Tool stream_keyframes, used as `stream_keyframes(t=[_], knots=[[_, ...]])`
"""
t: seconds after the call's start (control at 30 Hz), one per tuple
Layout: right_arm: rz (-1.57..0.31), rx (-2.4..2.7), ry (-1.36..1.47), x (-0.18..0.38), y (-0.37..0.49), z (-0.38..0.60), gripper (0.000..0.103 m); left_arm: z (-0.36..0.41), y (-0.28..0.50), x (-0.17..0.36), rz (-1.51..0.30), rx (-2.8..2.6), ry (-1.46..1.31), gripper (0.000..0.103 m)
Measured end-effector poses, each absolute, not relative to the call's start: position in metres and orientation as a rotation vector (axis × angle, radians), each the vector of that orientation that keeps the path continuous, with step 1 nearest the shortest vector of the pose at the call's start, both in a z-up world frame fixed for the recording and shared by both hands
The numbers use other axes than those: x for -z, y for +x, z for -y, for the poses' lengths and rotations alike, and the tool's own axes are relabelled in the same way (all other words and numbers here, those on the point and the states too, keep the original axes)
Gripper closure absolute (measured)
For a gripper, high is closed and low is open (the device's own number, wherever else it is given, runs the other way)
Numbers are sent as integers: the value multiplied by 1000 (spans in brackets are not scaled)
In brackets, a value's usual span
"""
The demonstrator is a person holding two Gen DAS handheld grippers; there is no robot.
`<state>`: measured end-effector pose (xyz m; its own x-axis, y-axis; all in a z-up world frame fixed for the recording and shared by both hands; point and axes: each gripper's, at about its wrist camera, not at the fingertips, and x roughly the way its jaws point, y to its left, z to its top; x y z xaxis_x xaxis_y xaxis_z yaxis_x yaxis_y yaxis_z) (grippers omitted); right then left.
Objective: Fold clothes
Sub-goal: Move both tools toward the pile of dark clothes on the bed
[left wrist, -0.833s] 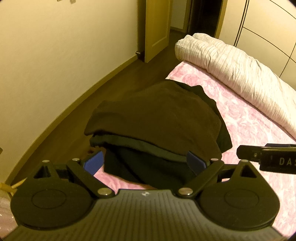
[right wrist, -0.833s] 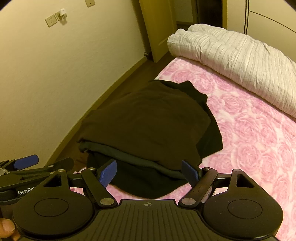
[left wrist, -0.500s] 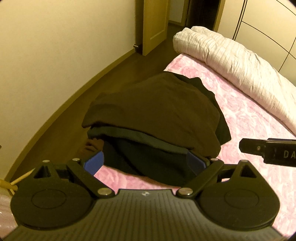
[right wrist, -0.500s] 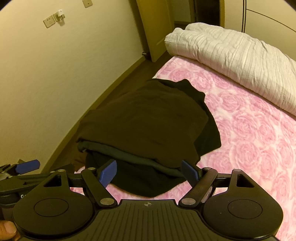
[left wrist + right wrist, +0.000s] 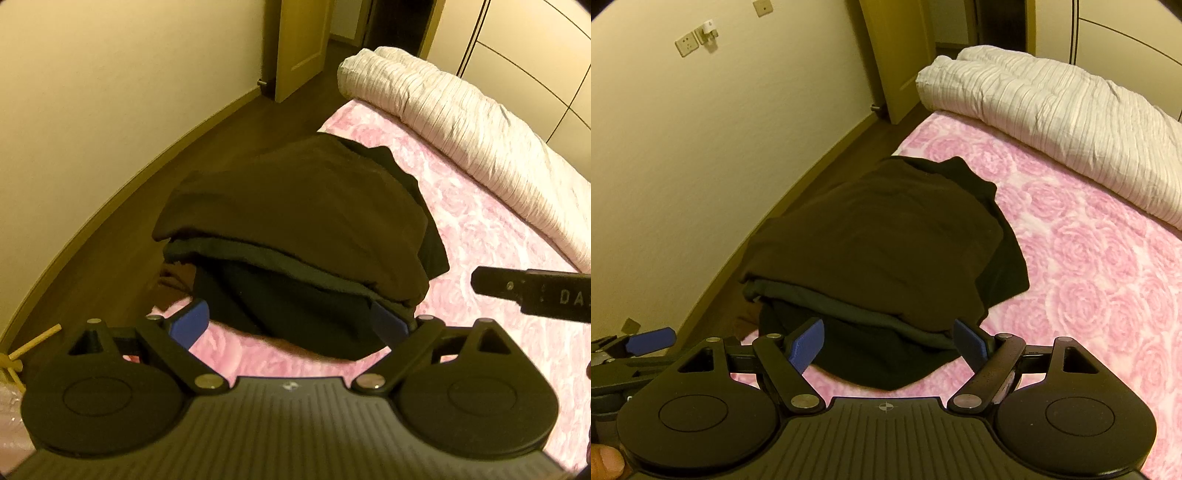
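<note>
Nearest the lens in each wrist view are the tool bodies. The left gripper (image 5: 295, 321) stands with its blue pads (image 5: 190, 321) spread wide and nothing between them; the right gripper (image 5: 890, 341) is likewise released, its pads (image 5: 809, 343) apart and empty. Each tool appears at the margin of the other's view, so the two are held side by side, just short of the garment.

Just beyond the fingertips lies the clothes pile (image 5: 295, 236), dark and layered: a brown top layer (image 5: 879, 240) over a grey-green band (image 5: 849, 308) and a black under-layer (image 5: 871, 354). It rests on the near corner of the pink sheet (image 5: 1089, 258), its left side at or over the bed's edge above the floor (image 5: 147, 221). Neither tool touches it.

Compared with the views of less than a second ago, the pile keeps the same outline and the jaws the same spread; only the viewpoint has shifted, the pile sitting slightly farther from the fingertips and more of the sheet showing in front. Judged from this, the fold now lying looks finished and let go, and the tools are drawing back. Whether a further fold is intended cannot be told.

Farther off, a rolled white duvet (image 5: 1052, 110) lies across the bed; behind it stand the door (image 5: 299, 44) and wall (image 5: 701, 147).
</note>
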<state>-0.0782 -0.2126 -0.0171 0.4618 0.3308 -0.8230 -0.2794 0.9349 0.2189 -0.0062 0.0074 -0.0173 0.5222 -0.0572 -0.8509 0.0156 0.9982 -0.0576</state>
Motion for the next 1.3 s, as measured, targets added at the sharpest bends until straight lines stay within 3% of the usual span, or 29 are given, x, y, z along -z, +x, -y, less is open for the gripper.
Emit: stream_keyframes(t=[1.3], knots=[[-1052, -323, 50, 24, -79, 233, 23, -5, -11, 23, -1009, 43, -10, 9]])
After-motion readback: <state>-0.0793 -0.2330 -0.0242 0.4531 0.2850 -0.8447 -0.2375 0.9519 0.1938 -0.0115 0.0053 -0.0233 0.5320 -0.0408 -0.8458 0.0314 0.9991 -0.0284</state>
